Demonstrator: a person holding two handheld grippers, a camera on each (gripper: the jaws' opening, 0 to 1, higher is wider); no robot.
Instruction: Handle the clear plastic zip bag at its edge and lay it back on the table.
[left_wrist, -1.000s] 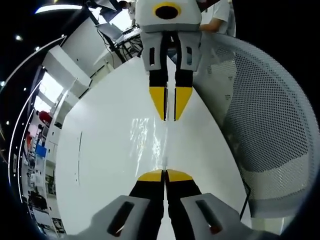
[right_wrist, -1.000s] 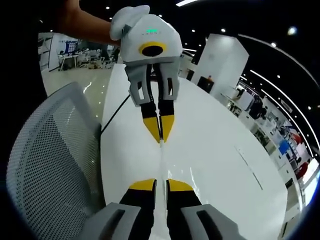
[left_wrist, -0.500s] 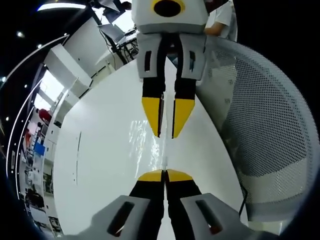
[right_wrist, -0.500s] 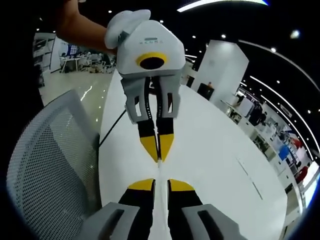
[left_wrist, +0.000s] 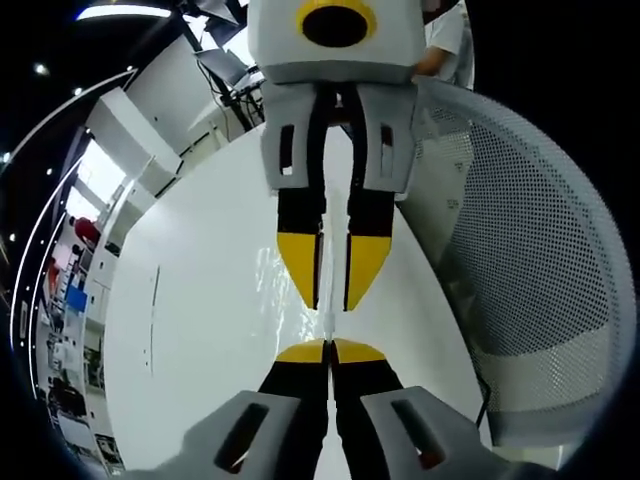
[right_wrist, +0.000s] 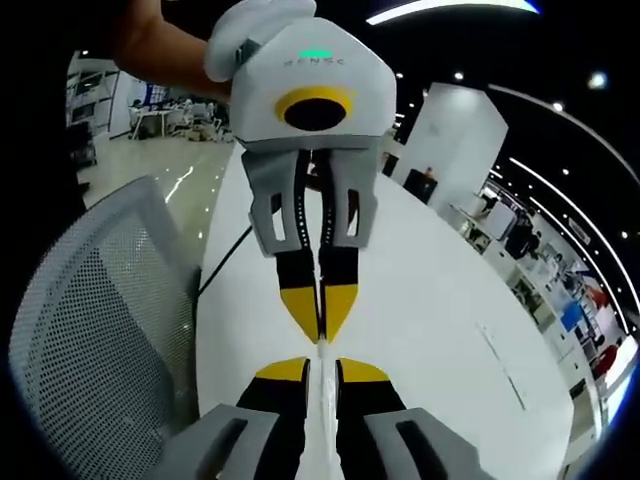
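The clear plastic zip bag (left_wrist: 328, 323) shows edge-on as a thin pale strip stretched between the two grippers above the white table (left_wrist: 200, 300). My left gripper (left_wrist: 330, 346) rises from the bottom of the left gripper view, its yellow tips pressed shut on one end of the bag. My right gripper (left_wrist: 330, 300) hangs down opposite it, tips almost touching the left's, pinching the other end. In the right gripper view my right gripper (right_wrist: 321, 366) holds the bag (right_wrist: 321, 347) between narrowly set jaws, and my left gripper (right_wrist: 320, 330) faces it, shut, held by a hand (right_wrist: 170, 50).
A white mesh chair back (left_wrist: 530, 250) stands close beside the table (right_wrist: 430, 300), also seen as the mesh chair (right_wrist: 90, 320). A dark cable (right_wrist: 225, 265) runs along the table edge. Office furniture and a person in white (left_wrist: 440, 40) are far behind.
The two grippers have drawn closer together, each looming larger in the other's view. The stretch of bag between their tips has shortened. Both stay shut on it.
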